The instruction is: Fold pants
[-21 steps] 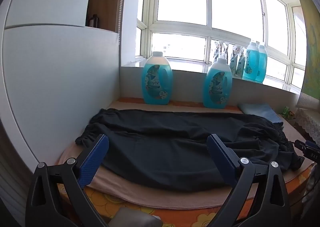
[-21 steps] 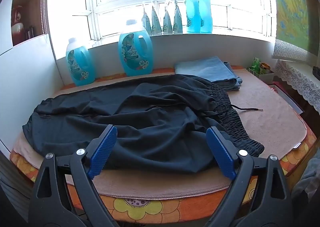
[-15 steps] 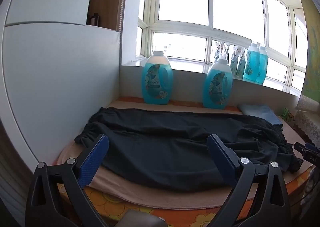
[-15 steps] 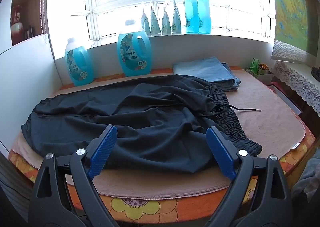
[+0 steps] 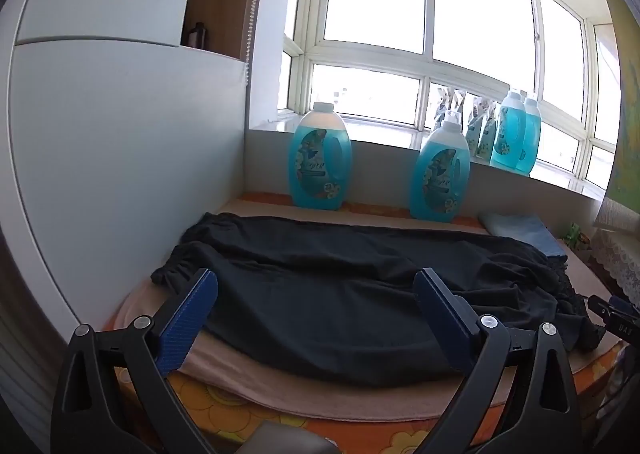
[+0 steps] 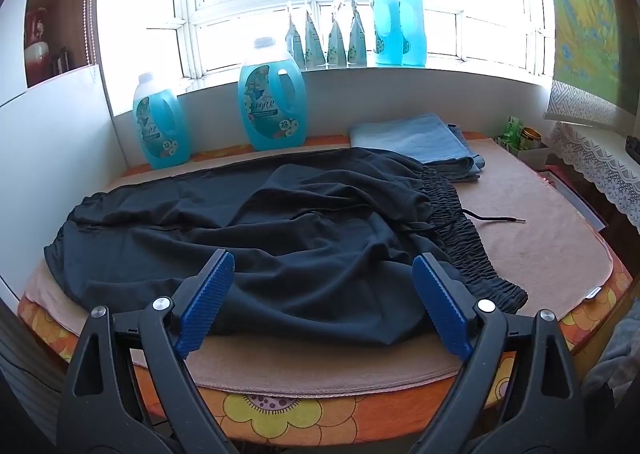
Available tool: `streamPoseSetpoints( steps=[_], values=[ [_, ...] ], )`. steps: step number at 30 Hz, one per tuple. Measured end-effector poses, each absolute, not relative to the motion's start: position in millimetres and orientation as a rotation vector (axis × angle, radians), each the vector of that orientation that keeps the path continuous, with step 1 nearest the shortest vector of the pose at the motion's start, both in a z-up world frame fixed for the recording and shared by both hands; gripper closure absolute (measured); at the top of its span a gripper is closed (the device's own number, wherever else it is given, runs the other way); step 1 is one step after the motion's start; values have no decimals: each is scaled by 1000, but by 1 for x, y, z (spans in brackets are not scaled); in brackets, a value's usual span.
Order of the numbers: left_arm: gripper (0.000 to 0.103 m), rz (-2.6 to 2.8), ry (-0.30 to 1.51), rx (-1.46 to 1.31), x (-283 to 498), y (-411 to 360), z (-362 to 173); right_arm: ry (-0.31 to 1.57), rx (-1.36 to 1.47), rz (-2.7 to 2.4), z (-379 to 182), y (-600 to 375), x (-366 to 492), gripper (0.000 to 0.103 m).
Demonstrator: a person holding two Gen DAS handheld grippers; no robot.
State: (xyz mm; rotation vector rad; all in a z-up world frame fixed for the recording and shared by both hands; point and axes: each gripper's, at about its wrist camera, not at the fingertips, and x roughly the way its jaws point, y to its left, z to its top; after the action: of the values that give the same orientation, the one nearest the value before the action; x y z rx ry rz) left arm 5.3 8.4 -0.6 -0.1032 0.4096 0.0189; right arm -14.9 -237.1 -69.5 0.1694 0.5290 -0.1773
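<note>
Both claws have drifted slightly nearer, little else changed. Left claw [image 5: 316, 302] and right claw [image 6: 324, 286] gape wide, empty. Ahead of both, black pants [image 6: 256, 230] sprawl rumpled across the surface [image 6: 532, 238]; soft, light, limp, probably best pinched at the gathered waistband [image 6: 472, 250] to the right claw's right

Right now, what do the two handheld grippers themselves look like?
Both match: the left gripper and right gripper have black plastic arms with triangular cutouts and silver rivets, ending in blue ribbed fingers. No cables, sleeves or hands show.
</note>
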Motion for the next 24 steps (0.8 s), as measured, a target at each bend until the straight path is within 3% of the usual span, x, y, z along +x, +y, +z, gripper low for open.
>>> streamPoseSetpoints(
  steps=[24],
  values=[
    [5, 11, 408, -105, 5, 2, 1, 533, 171, -173, -70, -237, -14, 10]
  ],
)
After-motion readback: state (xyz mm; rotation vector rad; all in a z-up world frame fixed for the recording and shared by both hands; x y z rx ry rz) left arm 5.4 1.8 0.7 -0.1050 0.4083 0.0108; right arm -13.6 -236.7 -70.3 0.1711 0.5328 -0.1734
